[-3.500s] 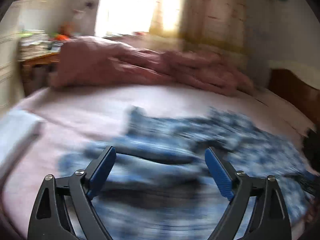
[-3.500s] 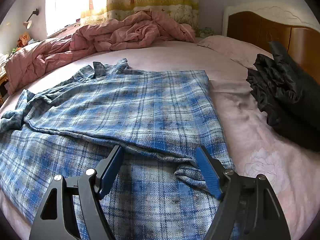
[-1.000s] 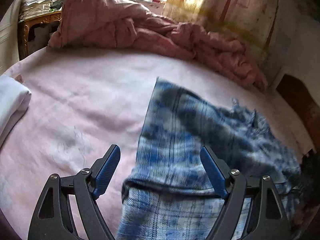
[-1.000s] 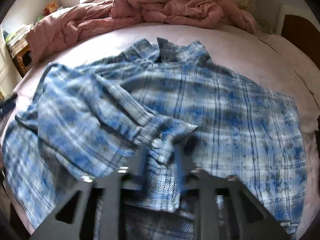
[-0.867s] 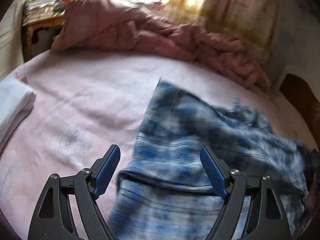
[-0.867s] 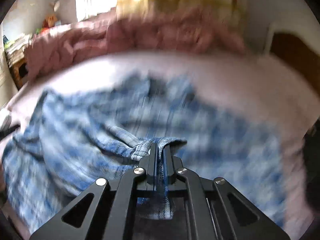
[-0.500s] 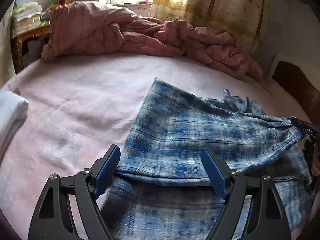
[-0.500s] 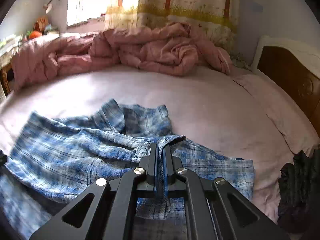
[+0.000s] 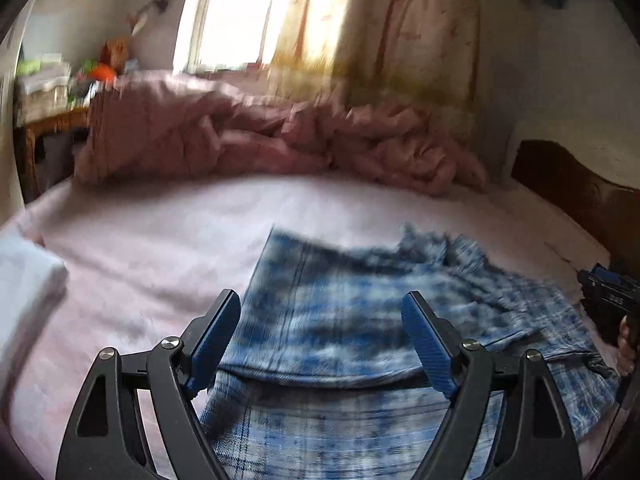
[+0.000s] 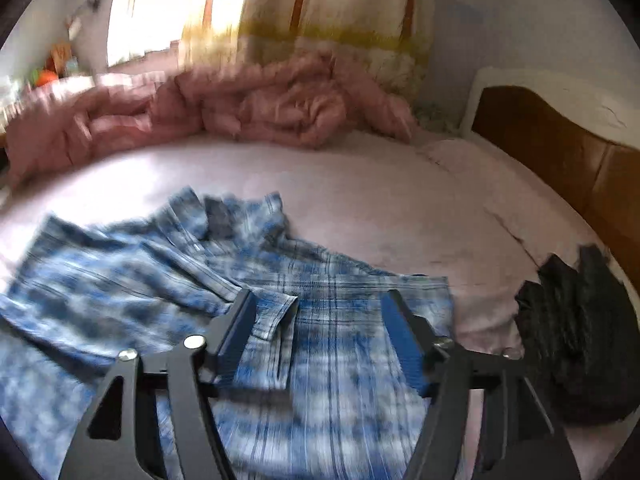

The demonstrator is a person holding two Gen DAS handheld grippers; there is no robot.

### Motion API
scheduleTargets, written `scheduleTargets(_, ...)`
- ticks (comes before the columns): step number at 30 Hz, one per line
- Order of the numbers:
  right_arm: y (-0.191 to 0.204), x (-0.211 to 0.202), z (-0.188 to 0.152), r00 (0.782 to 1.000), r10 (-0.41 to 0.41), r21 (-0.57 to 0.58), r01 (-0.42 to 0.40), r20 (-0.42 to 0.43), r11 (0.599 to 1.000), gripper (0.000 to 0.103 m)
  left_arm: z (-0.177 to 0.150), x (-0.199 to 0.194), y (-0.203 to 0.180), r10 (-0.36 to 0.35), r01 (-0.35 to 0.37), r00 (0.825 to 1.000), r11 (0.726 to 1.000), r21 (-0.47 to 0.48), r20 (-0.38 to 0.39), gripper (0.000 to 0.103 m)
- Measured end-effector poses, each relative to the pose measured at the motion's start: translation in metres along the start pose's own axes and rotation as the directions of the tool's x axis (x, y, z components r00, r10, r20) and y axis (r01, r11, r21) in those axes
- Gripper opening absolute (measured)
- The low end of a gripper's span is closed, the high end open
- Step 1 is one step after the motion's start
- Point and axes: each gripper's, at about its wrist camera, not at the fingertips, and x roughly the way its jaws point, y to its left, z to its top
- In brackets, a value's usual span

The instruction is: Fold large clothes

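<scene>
The blue-and-white plaid flannel shirt [image 10: 328, 344] lies on the pink-sheeted bed [image 10: 380, 208] under both tools. The right tool [image 10: 320, 332], jaws just opening, frames its released cuff; the left tool [image 9: 322, 336] gapes empty. Sleeves are folded across the rumpled body.

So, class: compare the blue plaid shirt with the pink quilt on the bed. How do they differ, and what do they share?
The blue plaid shirt is checked in blue and white; the pink quilt is plain pink. The blue plaid shirt lies fairly flat near the camera, a sleeve cuff folded across it; the pink quilt is bunched in a heap along the far edge. Both are cloth resting on the pink sheet, held by no gripper.
</scene>
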Motion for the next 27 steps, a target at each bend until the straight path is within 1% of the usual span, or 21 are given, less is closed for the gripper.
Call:
scheduleTargets(1,-0.005,-0.019,-0.005,0.999,0.008,0.006,-0.008,0.033,1.000,0.072,0.003,-0.011,-0.006,-0.010,0.010,0.999,1.000,0.014,0.032,0.086)
scheduleTargets(2,-0.008,-0.032,-0.008,0.999,0.014,0.005,-0.014,0.050,1.000,0.074,0.005,-0.020,-0.012,-0.019,0.018,0.998,1.000,0.025,0.060,0.091)
scheduleTargets(3,-0.011,-0.044,-0.011,0.998,0.024,0.007,-0.024,0.065,1.000,0.079,0.007,-0.030,-0.018,-0.030,0.027,0.996,0.999,0.035,0.089,0.096)
scheduleTargets(5,-0.017,-0.073,-0.019,0.993,0.053,0.019,-0.056,0.106,0.998,0.084,0.014,-0.044,-0.031,-0.081,0.074,0.990,0.995,0.062,0.112,0.101)
scheduleTargets(6,-0.018,-0.086,-0.022,0.990,0.066,0.022,-0.070,0.127,0.997,0.085,0.017,-0.050,-0.039,-0.102,0.094,0.988,0.993,0.074,0.115,0.102)
scheduleTargets(8,-0.019,-0.109,-0.025,0.985,0.076,0.003,-0.077,0.157,0.997,0.085,0.021,-0.062,-0.051,-0.108,0.097,0.984,0.992,0.085,0.139,0.102)
scheduleTargets(10,-0.018,-0.128,-0.024,0.982,0.084,-0.016,-0.082,0.168,0.996,0.086,0.023,-0.075,-0.062,-0.120,0.105,0.980,0.990,0.099,0.162,0.102)
scheduleTargets(12,-0.019,-0.143,-0.022,0.979,0.109,-0.014,-0.108,0.173,0.994,0.086,0.022,-0.089,-0.070,-0.133,0.115,0.975,0.987,0.109,0.176,0.102)
scheduleTargets(14,-0.022,-0.163,-0.026,0.970,0.137,-0.002,-0.140,0.202,0.990,0.089,0.019,-0.102,-0.077,-0.144,0.124,0.972,0.985,0.120,0.184,0.102)
scheduleTargets(17,-0.024,-0.185,-0.038,0.956,0.144,0.034,-0.158,0.257,0.987,0.094,0.012,-0.118,-0.085,-0.155,0.133,0.970,0.983,0.126,0.185,0.102)
scheduleTargets(19,-0.025,-0.194,-0.048,0.945,0.149,0.062,-0.174,0.290,0.983,0.103,0.005,-0.125,-0.092,-0.151,0.130,0.972,0.983,0.127,0.178,0.102)
scheduleTargets(20,-0.025,-0.196,-0.052,0.943,0.142,0.067,-0.170,0.302,0.983,0.103,0.001,-0.128,-0.094,-0.142,0.121,0.974,0.985,0.125,0.177,0.102)
scheduleTargets(22,-0.022,-0.199,-0.058,0.945,0.110,0.070,-0.138,0.308,0.988,0.103,-0.008,-0.134,-0.099,-0.125,0.102,0.975,0.986,0.129,0.186,0.102)
scheduleTargets(24,-0.022,-0.201,-0.066,0.948,0.119,0.075,-0.147,0.295,0.986,0.103,-0.015,-0.136,-0.101,-0.115,0.090,0.975,0.987,0.136,0.191,0.102)
scheduleTargets(25,-0.022,-0.204,-0.072,0.946,0.124,0.086,-0.156,0.298,0.984,0.103,-0.019,-0.137,-0.102,-0.112,0.087,0.976,0.987,0.137,0.186,0.102)
scheduleTargets(27,-0.022,-0.211,-0.081,0.943,0.102,0.093,-0.138,0.316,0.986,0.103,-0.027,-0.137,-0.104,-0.114,0.092,0.981,0.986,0.140,0.160,0.102)
